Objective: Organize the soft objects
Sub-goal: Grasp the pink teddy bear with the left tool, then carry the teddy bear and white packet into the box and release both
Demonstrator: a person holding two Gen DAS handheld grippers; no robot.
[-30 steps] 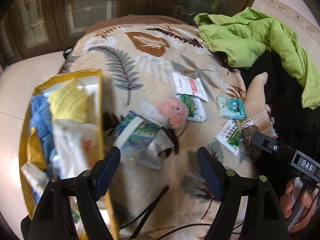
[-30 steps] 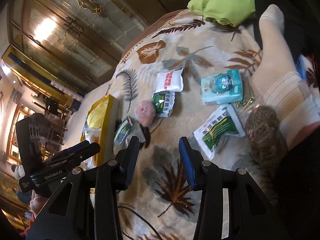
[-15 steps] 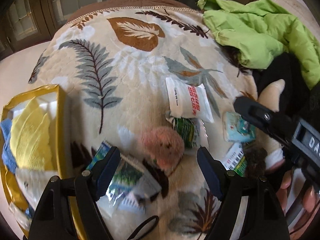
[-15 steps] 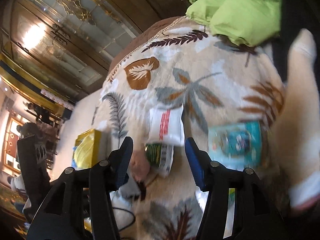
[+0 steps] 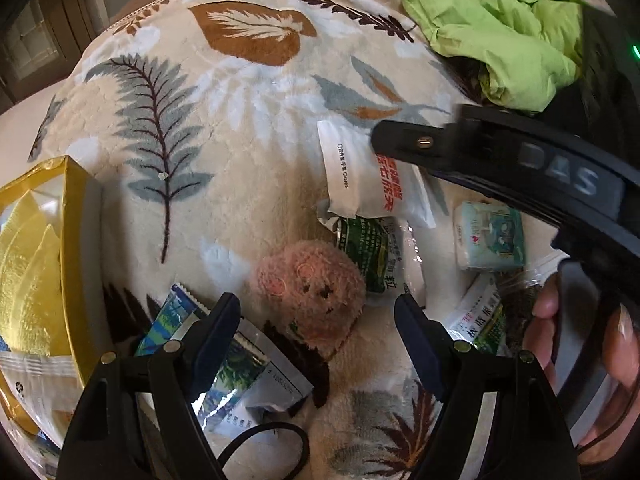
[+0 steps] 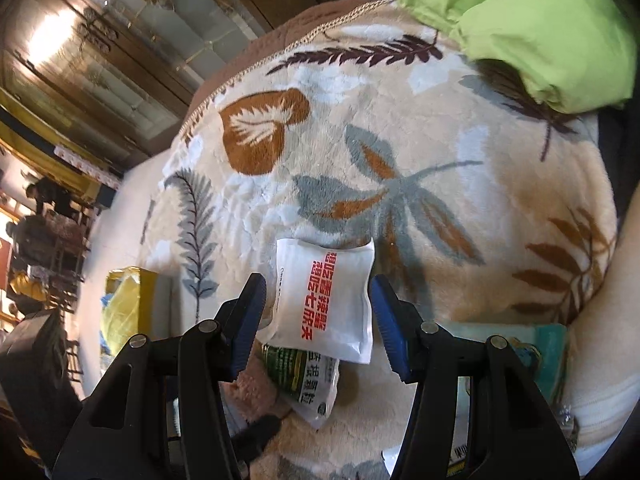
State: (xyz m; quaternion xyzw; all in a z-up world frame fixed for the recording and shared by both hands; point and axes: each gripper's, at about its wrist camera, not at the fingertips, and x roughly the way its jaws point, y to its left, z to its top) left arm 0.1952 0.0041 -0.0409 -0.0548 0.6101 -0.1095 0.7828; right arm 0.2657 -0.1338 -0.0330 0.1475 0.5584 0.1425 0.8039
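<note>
- Here, in the left wrist view, the left gripper [image 5: 318, 316] gapes wide, and the pink plush toy [image 5: 310, 290] sits between its jaws on the leaf-print blanket [image 5: 224, 128].
- In the right wrist view, the right gripper [image 6: 318, 314] is spread apart around the white packet [image 6: 322, 304], just beyond the toy on the blanket.

My left wrist cam looks forward and down along its jaws, close over leaf-print blanket [image 5: 224, 128]; pink plush toy [image 5: 310, 290] between jaws, yellow box [image 5: 76, 240] off left of jaws. My right wrist cam looks forward along its jaws, closer, tilted; white packet [image 6: 326, 300] between jaws. Both views share white packet [image 5: 368, 184], green jacket [image 5: 496, 36] far beyond jaws, yellow box [image 6: 150, 284]. Left view catches right gripper [image 5: 520, 168] entering from right.
</note>
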